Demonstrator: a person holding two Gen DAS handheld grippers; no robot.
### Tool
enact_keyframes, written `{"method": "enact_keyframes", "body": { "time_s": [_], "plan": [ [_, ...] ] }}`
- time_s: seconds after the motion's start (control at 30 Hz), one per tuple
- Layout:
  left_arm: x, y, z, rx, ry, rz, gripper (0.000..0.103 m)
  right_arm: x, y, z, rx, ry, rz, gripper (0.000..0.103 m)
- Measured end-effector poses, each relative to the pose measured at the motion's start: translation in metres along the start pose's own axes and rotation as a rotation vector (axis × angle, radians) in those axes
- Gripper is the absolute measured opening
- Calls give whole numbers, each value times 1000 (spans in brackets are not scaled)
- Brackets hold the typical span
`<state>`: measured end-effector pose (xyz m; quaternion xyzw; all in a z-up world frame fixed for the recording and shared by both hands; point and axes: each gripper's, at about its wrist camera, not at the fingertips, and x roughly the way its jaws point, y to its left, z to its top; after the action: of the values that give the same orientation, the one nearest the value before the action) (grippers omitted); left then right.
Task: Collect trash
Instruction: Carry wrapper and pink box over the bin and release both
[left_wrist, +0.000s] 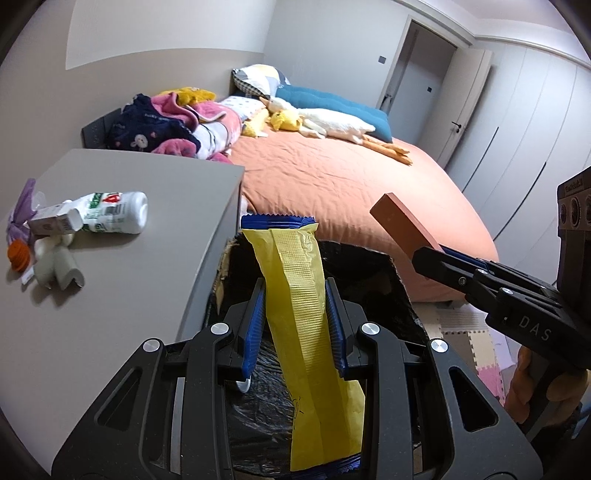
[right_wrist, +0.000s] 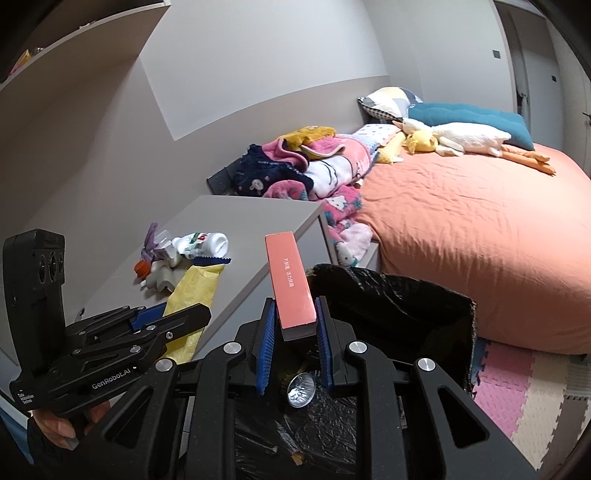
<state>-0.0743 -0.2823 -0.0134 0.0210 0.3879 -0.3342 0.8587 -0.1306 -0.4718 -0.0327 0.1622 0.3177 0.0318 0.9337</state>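
Yellow wrapper (left_wrist: 306, 295), bottom edge cropped

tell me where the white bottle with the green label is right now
The white bottle lies on its side on the grey cabinet top, left in both views, beside a small carton and an orange cap.

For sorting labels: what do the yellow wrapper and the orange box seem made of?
Yellow wrapper: thin plastic film or coated paper, matte, judging by its crimped seam and serrated blue end. Orange box: probably cardboard, smooth printed finish, sharp straight edges.
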Motion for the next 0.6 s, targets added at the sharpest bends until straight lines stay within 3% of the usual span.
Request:
{"method": "enact_keyframes", "body": {
  "time_s": [0.2, 0.27, 0.3, 0.4, 0.6],
  "plan": [
    [7, 0, 3, -5, 14, -19, 32, -5, -9, -1, 19, -10, -16, 24],
    [9, 0, 5, -3, 26, 3, 73, -9, -13, 1, 33, -30, -24, 45],
    [9, 0, 6, -11, 19, 30, 96, -12, -16, 1, 43, -44, -40, 63],
    [5, 4, 8, -24, -8, 27, 97, -19, -22, 3, 59, -81, -87, 69],
    [0, 18, 8, -57, -16, 29, 97, -18, -27, 5, 87, -89, -85, 71]
  ]
}}
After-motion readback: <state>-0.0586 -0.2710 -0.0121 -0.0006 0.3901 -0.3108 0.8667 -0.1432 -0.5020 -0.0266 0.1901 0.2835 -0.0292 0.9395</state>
